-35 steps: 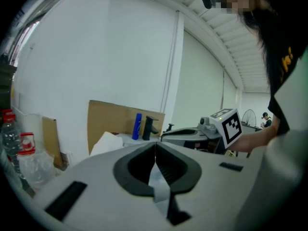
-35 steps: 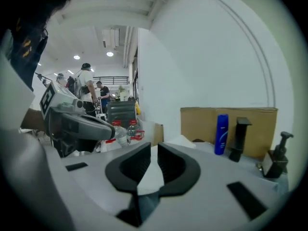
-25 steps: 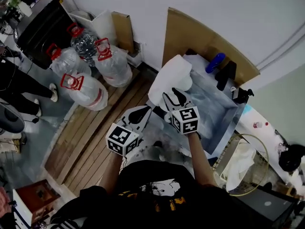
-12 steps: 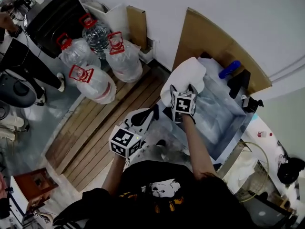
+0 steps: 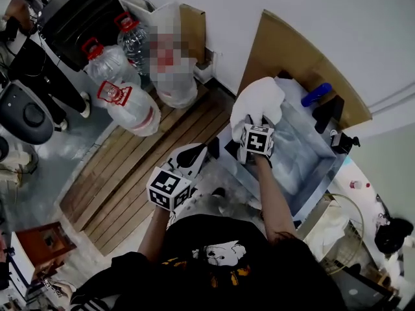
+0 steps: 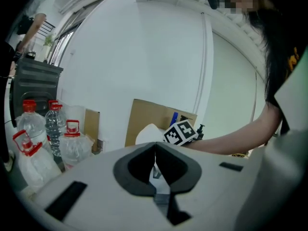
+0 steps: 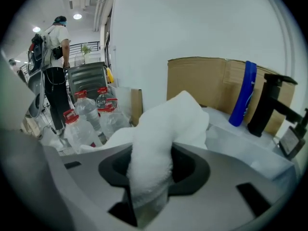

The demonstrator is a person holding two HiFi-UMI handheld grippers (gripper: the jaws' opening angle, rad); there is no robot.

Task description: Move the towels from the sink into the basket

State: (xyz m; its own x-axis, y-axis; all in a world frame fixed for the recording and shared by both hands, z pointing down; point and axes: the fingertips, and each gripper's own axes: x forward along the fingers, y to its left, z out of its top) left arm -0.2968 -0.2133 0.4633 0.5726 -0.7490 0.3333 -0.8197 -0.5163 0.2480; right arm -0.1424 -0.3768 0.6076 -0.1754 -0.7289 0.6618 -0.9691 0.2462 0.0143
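A white towel [image 5: 259,102] lies bunched over the sink's [image 5: 305,157] far left corner. My right gripper [image 5: 250,123] reaches into it. In the right gripper view a thick fold of the towel [image 7: 163,129] fills the gap between the jaws of the right gripper [image 7: 151,170], which are closing and press on it. My left gripper [image 5: 205,150] hangs left of the sink over the floor. In the left gripper view the left gripper [image 6: 155,150] is shut with nothing in it. The wire basket [image 5: 350,203] stands at the sink's right end with a white towel [image 5: 326,229] inside.
A black faucet [image 5: 327,112] and a blue bottle [image 5: 316,94] stand at the sink's back, with cardboard [image 5: 292,50] against the wall behind. Large water jugs [image 5: 126,105] sit on the wooden slat floor [image 5: 130,173] at left. A person [image 5: 39,63] stands far left.
My right gripper has pushed forward into the white towel at the sink's corner and closed on a fold of it. The left gripper has stayed about where it was.
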